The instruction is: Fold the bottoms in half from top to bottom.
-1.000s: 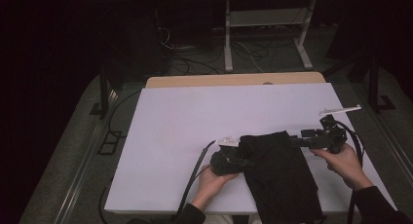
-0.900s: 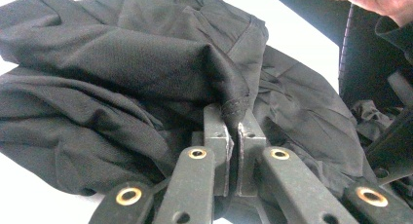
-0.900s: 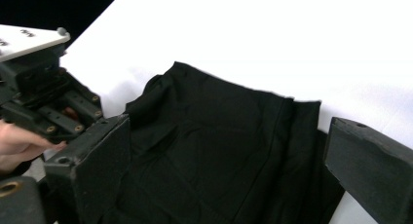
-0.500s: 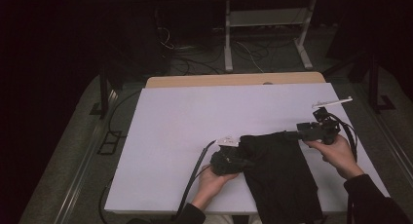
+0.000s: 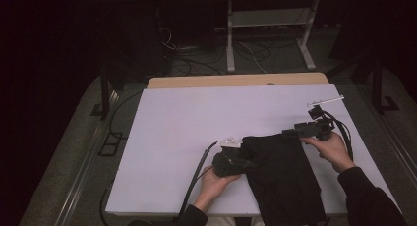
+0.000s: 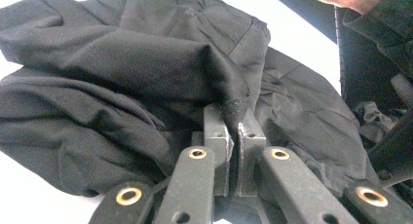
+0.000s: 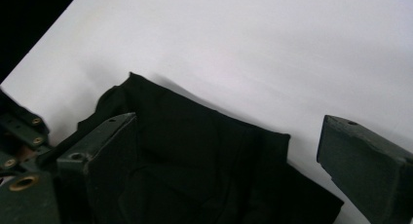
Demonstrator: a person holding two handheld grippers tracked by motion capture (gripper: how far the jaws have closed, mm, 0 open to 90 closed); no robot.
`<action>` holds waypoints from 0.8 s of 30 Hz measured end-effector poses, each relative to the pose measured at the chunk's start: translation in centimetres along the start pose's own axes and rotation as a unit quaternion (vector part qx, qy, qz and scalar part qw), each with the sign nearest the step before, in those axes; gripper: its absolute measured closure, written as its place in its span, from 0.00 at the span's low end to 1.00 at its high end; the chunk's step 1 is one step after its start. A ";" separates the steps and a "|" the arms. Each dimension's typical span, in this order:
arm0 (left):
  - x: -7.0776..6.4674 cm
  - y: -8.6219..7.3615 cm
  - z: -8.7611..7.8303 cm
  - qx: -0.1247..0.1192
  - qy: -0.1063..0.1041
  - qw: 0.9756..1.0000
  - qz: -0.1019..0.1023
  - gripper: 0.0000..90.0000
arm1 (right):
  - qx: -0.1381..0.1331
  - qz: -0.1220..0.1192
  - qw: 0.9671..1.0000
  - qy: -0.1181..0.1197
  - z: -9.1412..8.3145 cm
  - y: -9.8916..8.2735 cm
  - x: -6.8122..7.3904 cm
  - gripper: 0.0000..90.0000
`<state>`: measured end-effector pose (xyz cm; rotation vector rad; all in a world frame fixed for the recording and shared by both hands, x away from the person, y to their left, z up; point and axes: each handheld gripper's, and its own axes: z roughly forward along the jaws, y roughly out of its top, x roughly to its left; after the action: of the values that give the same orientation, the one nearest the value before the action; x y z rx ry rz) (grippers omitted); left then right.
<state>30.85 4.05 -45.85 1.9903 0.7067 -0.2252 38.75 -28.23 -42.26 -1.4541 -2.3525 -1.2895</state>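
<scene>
Lengthwise, the black garment [image 5: 284,179] runs from near table [image 5: 196,118] edge away.

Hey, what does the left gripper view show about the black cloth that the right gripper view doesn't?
Left gripper view alone: the left claw is shut on a bunched fold of the black cloth, its jaws pressed together on the fabric, and a person's sleeve sits at the upper right.

Right gripper view alone: the right claw stands wide open, its jaws on either side of the cloth's far corner with nothing pinched.

Both: the same dark garment lying rumpled on the white table.
</scene>
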 end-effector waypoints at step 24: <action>0.1 -0.2 0.3 -0.001 -0.002 1.000 -0.005 0.95 | 0.030 0.021 0.999 0.011 3.2 -0.4 -1.7 0.20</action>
<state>30.87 3.90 -46.25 1.9839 0.7133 -0.2347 40.46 -27.30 -45.31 -1.4566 -2.3116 -1.2089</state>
